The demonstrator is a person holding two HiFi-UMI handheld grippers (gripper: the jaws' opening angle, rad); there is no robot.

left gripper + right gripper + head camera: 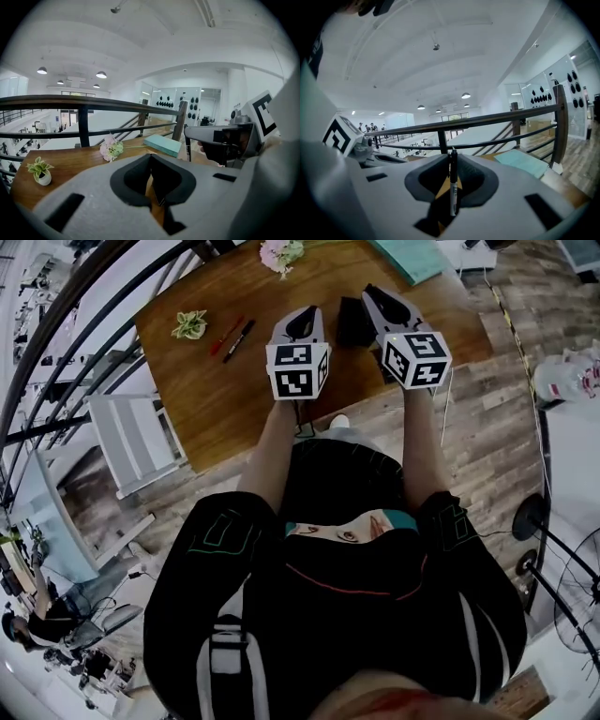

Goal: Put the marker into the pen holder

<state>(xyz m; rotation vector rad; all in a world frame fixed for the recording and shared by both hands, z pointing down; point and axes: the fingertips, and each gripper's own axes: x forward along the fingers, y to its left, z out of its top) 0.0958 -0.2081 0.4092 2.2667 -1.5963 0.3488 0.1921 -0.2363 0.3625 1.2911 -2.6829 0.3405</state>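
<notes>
Carrying stage, judged to be just short of insertion. The right tongs [452, 164] are clamped on the marker [452, 194], a dark-bodied one with a white label that stands upright between the jaws in the right gripper view. The left tongs [151, 161] are closed on nothing, the jaws meeting at their tips. The black pen holder [352, 322] stands on the worktop [216, 404] between the two tongs, just beside the right pair. To do the step well, bring the marker's lower end over the holder's mouth, keep it vertical, lower it until the rim guides it, and only then release. The idle left tongs could steady the holder should it tip. A red marker [225, 336] and a loose black marker [241, 339] lie left of the left tongs, near a small potted plant [189, 324]. The worktop is bare brown wood; ahead of the tongs a dark railing [84, 103] overlooks a bright white hall
</notes>
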